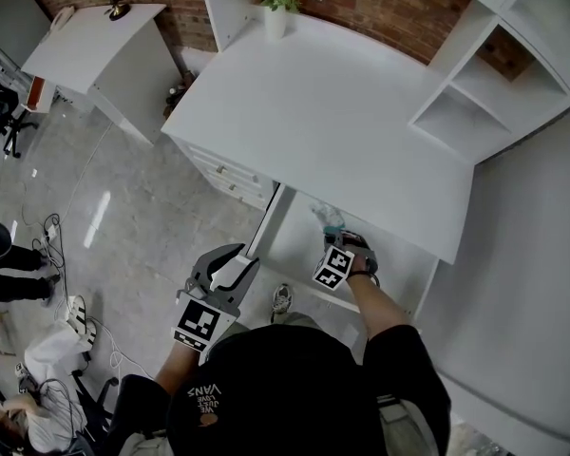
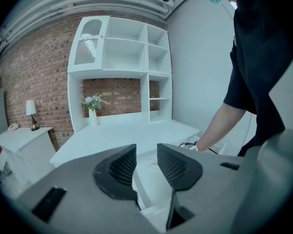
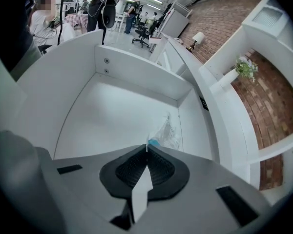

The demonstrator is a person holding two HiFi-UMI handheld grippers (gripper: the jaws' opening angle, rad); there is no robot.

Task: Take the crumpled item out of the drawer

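One white counter (image 1: 342, 112), its drawer (image 1: 299, 236) open. The left hand-held gripper (image 2: 146, 152) hovers at the drawer's front, jaws apart and empty. The right hand-held gripper (image 3: 147, 152) is clamped on the crumpled item (image 3: 167, 133) near the counter's front edge.

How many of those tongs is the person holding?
2. The left tongs are open and empty, just left of the open drawer; the right tongs reach into the drawer, shut on the crumpled item. None seem hidden.
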